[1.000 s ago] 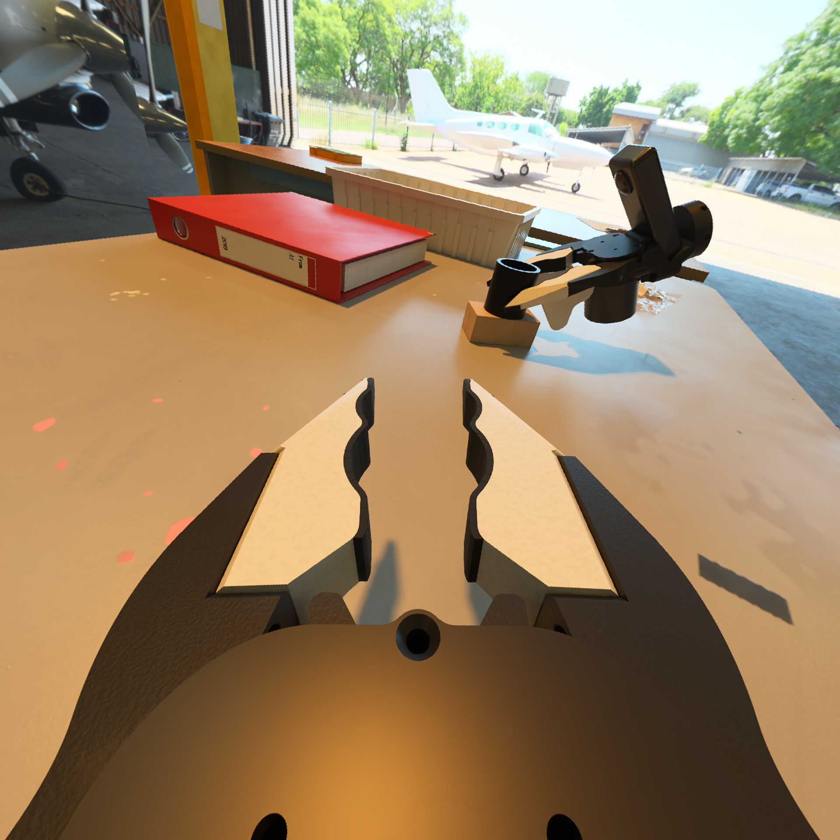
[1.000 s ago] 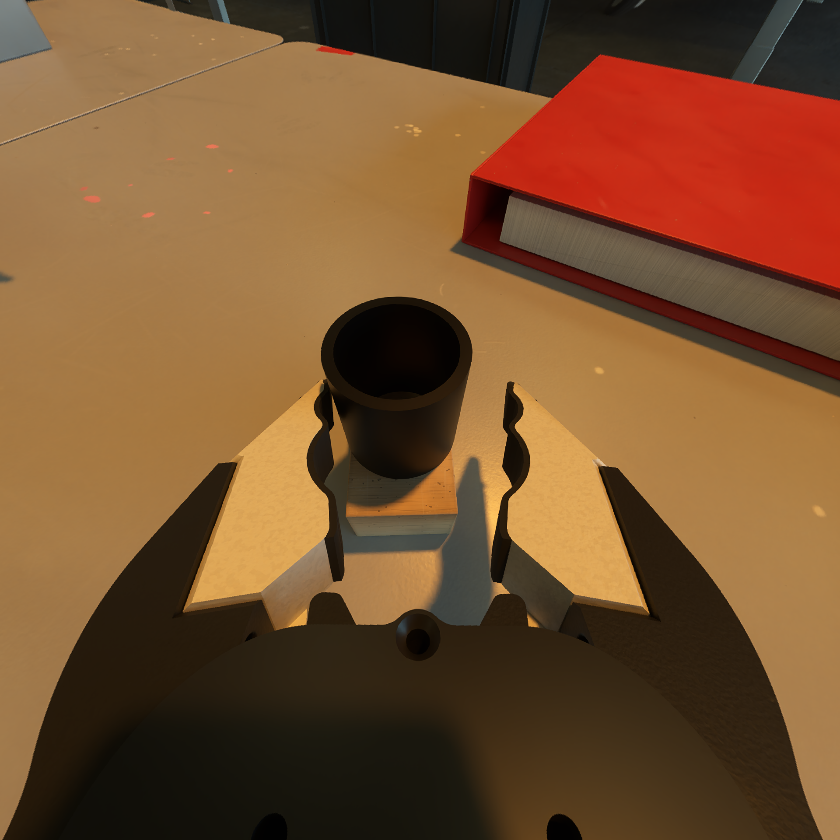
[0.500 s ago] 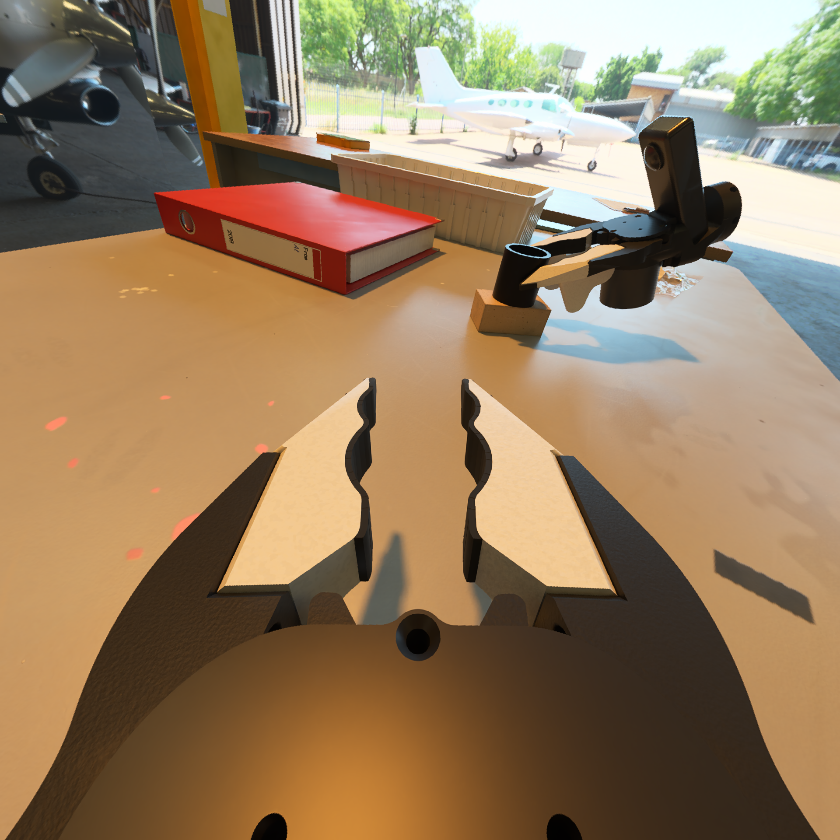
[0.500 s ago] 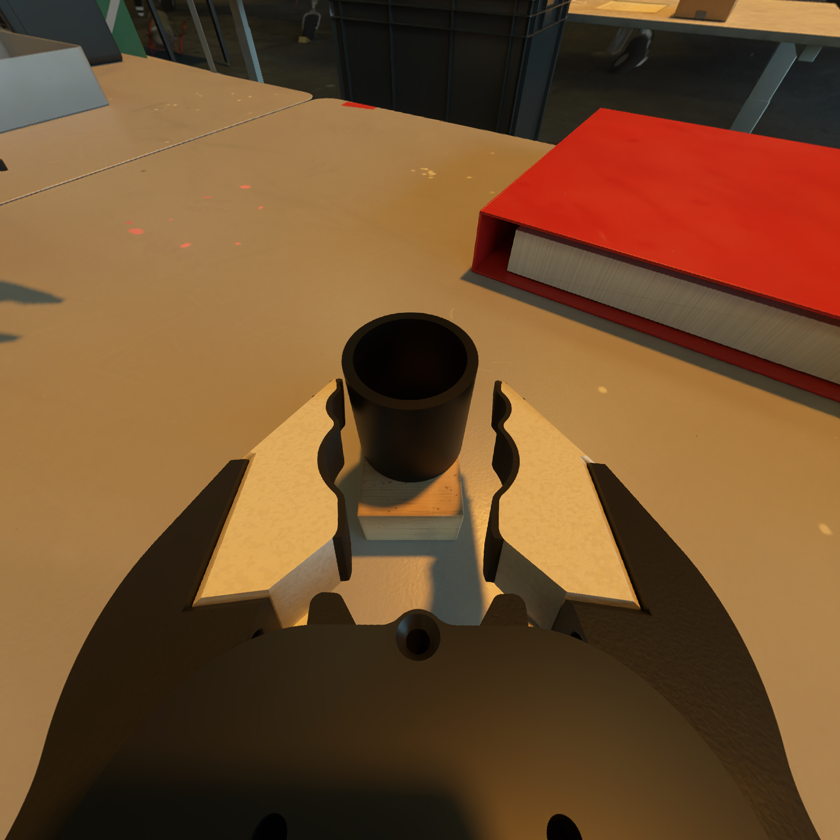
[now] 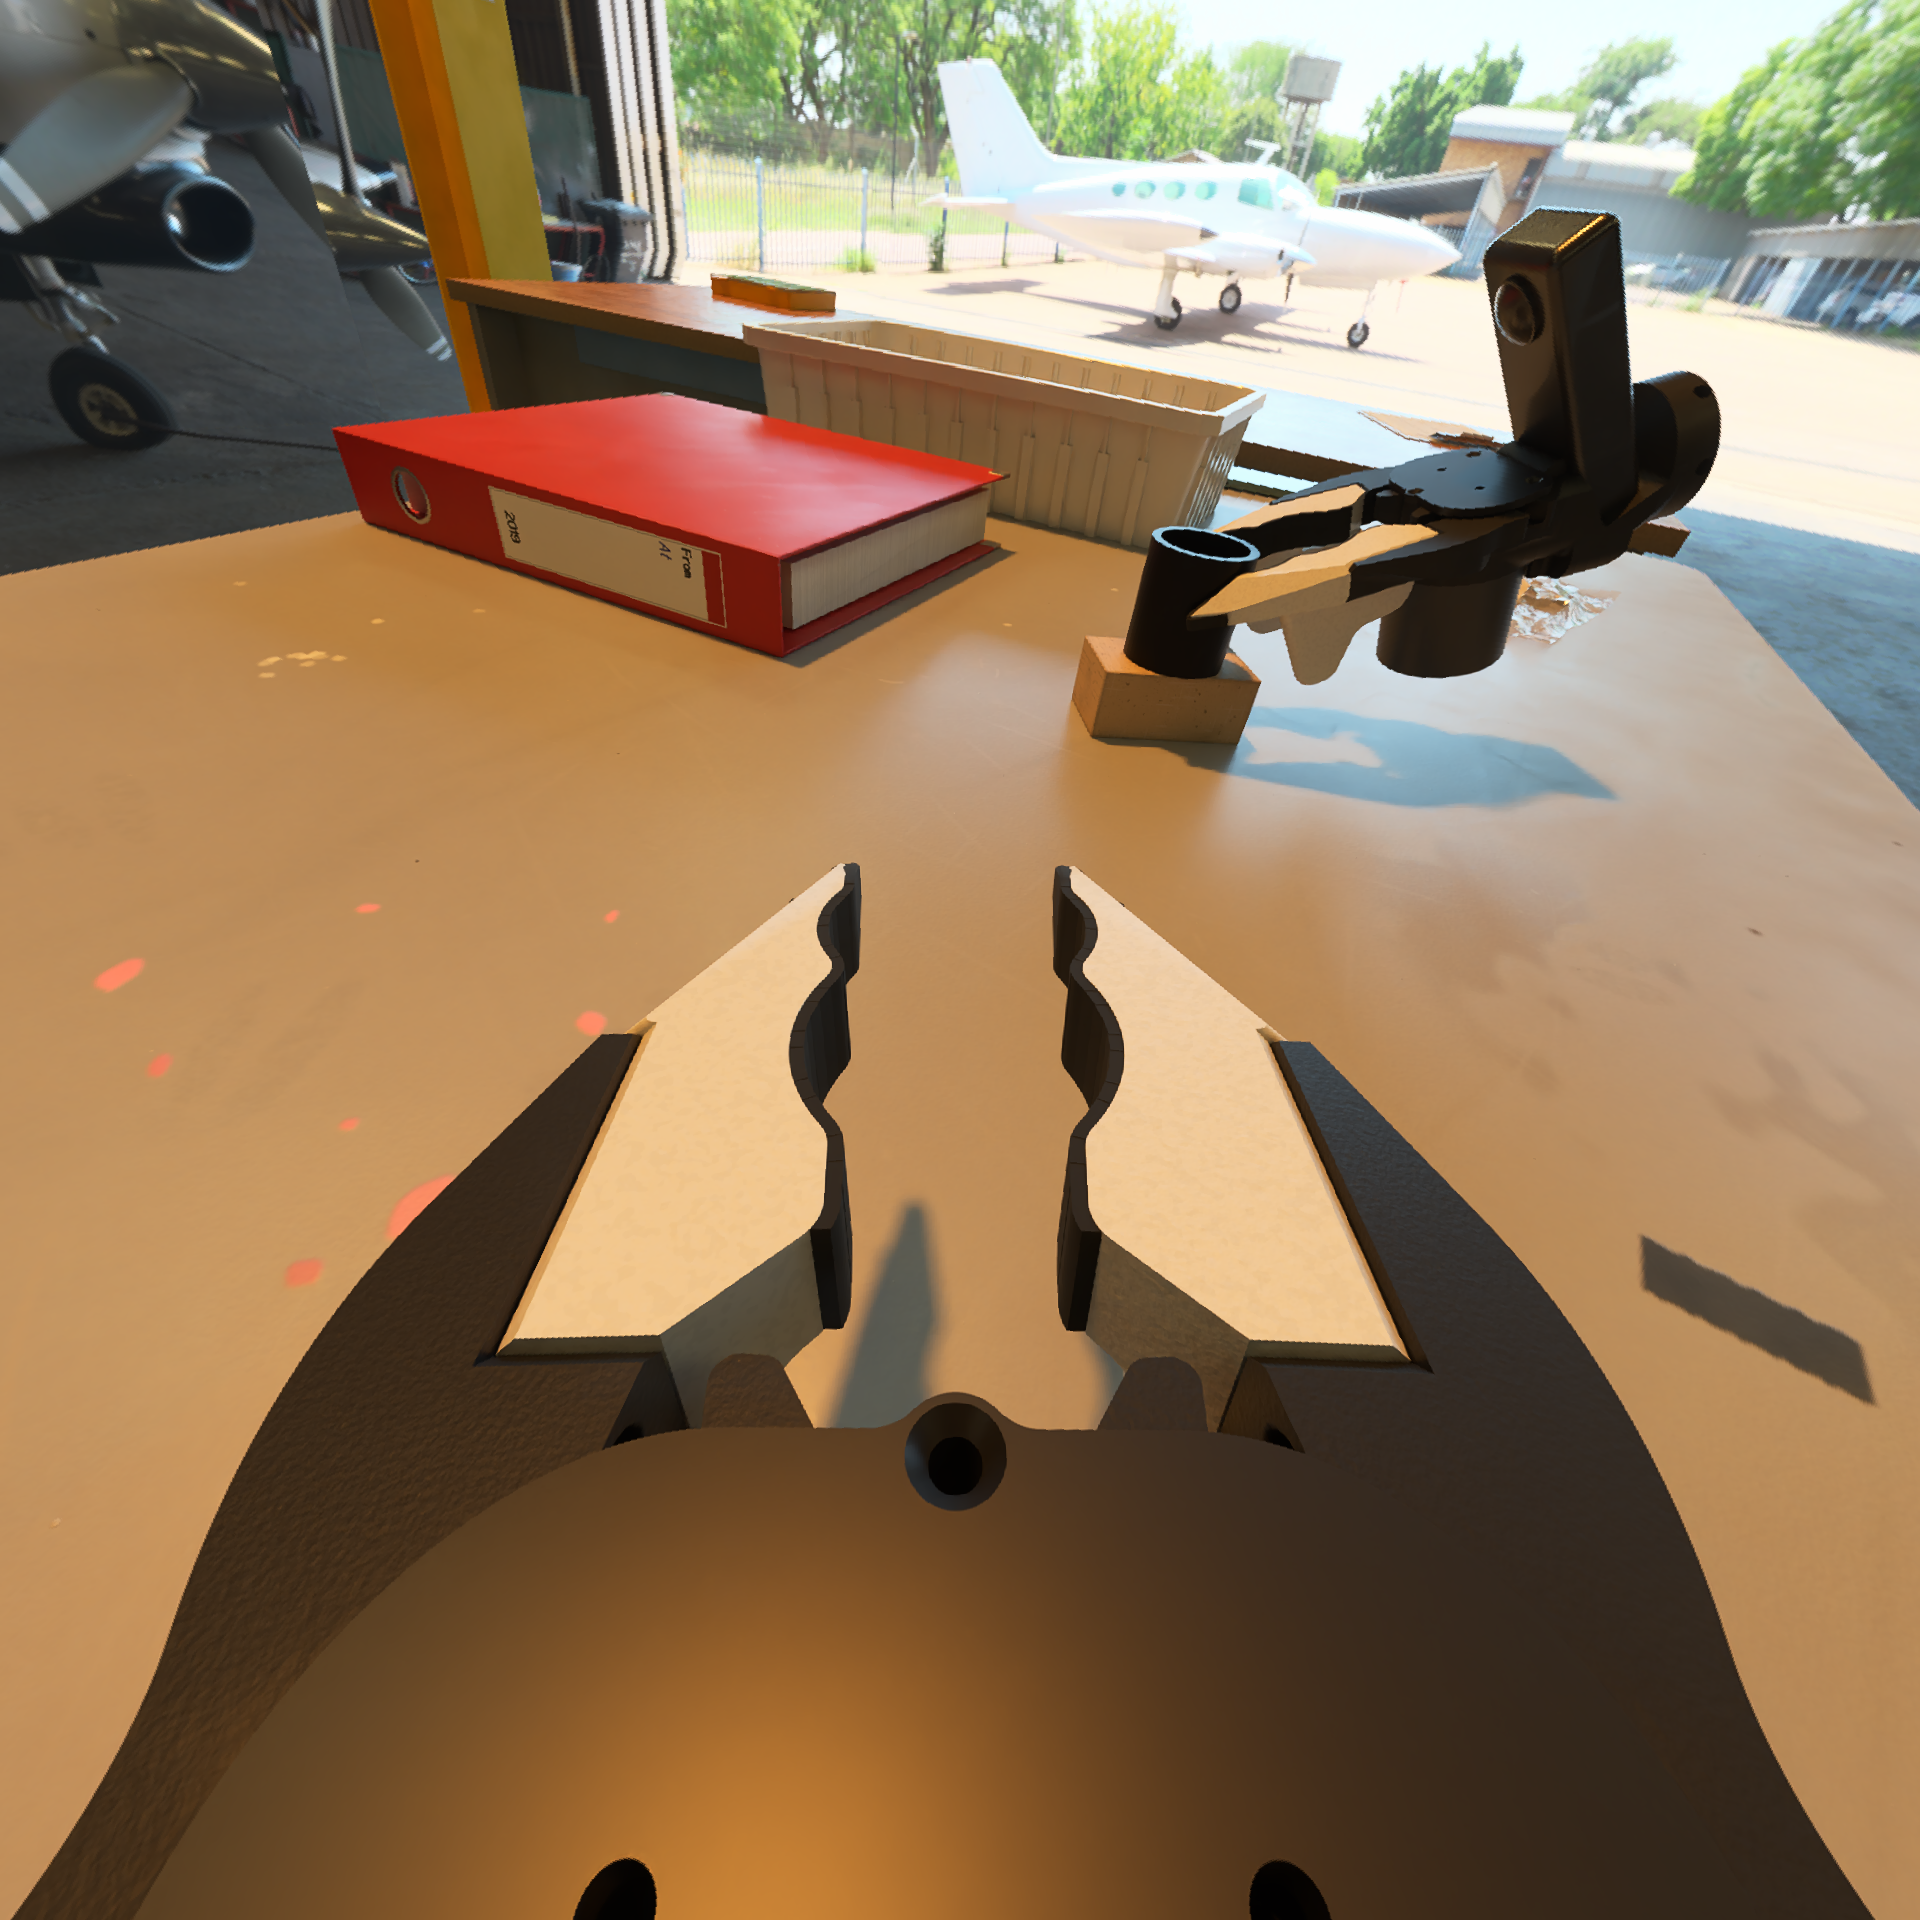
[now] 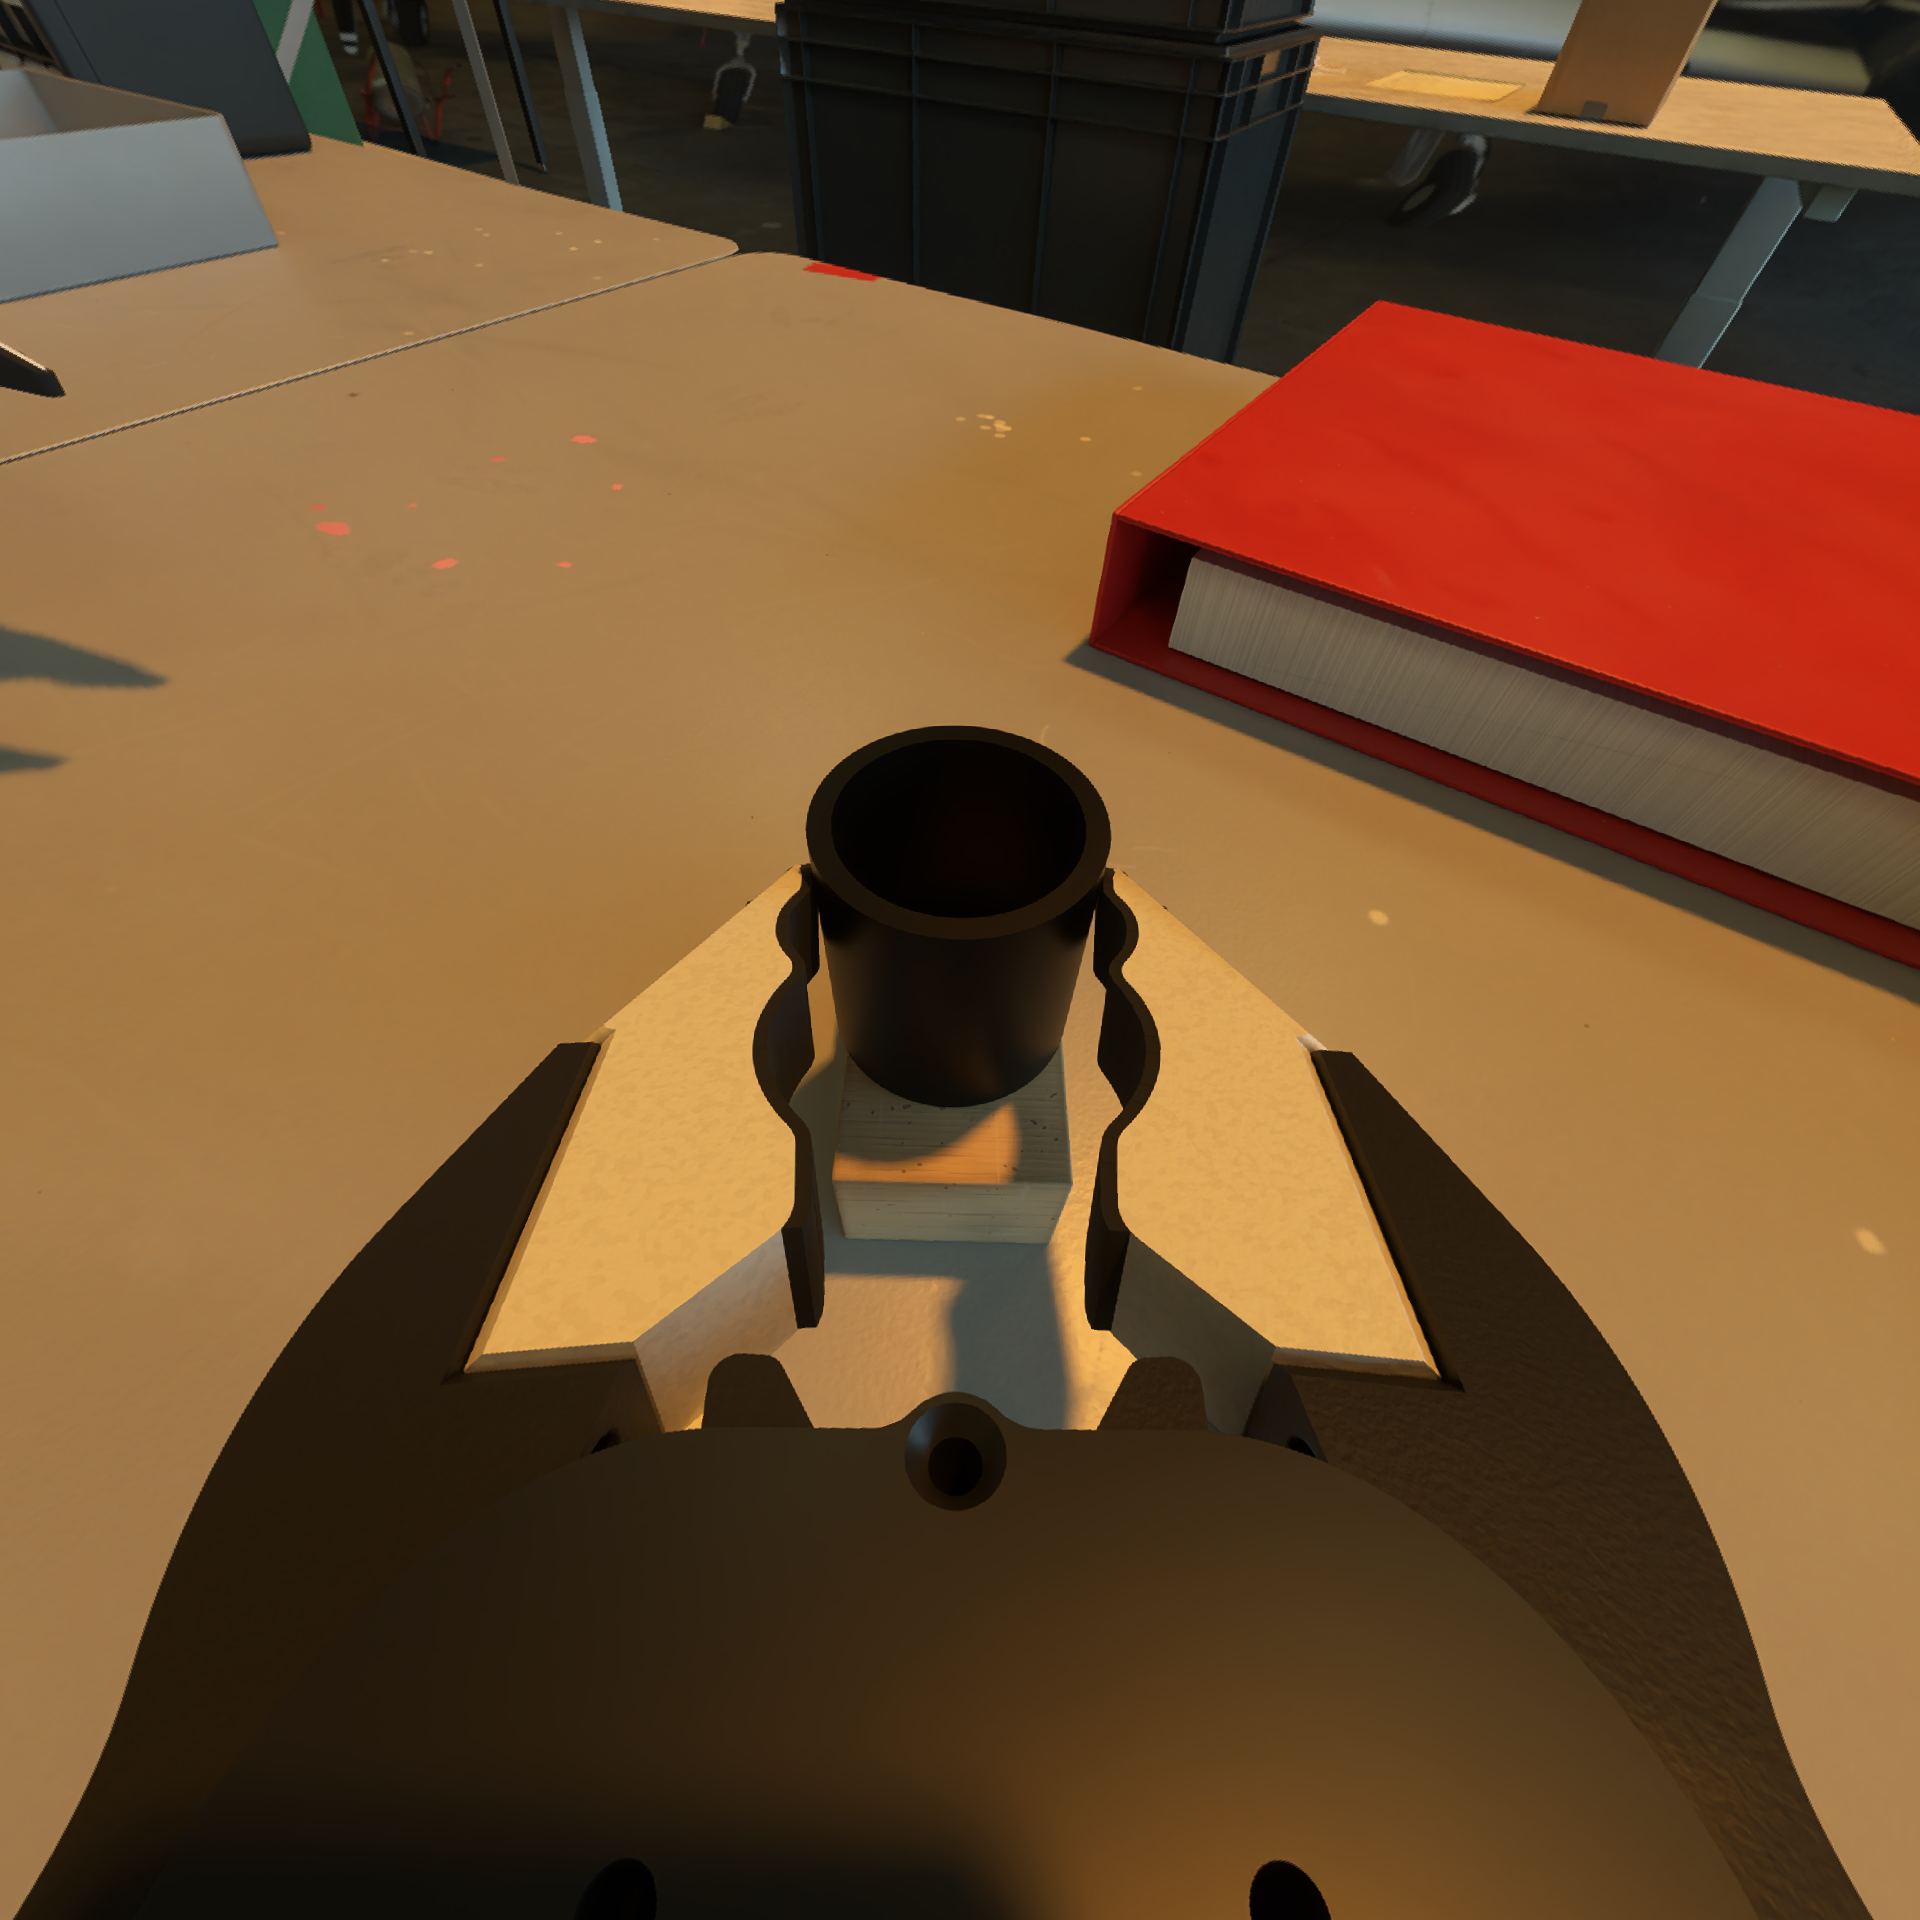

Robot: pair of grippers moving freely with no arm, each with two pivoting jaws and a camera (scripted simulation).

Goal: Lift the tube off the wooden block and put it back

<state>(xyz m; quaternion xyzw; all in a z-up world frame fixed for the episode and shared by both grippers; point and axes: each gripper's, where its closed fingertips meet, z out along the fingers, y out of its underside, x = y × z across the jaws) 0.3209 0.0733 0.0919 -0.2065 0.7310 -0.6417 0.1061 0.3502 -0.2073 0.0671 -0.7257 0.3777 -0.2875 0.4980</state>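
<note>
A short black tube [image 6: 956, 997] stands upright on a small wooden block [image 6: 951, 1184] on the tan table. My right gripper [image 6: 956, 883] has its two fingers against the tube's sides just below the rim and is shut on it; the tube's base still seems to rest on the block. The left wrist view shows the same from afar: the tube [image 5: 1169, 623], the block [image 5: 1158, 701], and the right gripper [image 5: 1226, 566] reaching in from the right. My left gripper [image 5: 956, 883] is open and empty, low over the table, well short of the block.
A red binder [image 5: 665, 499] lies flat left of the block, and also shows in the right wrist view [image 6: 1558, 540]. A white ribbed basket [image 5: 997, 416] stands behind it. A dark crate [image 6: 1039, 156] stands beyond the table. The table edge [image 5: 1808, 686] runs close on the right.
My right gripper moved forward around the tube and its fingers closed from a wide gap onto the tube's sides. The left gripper stayed open and its view shifted slightly.
</note>
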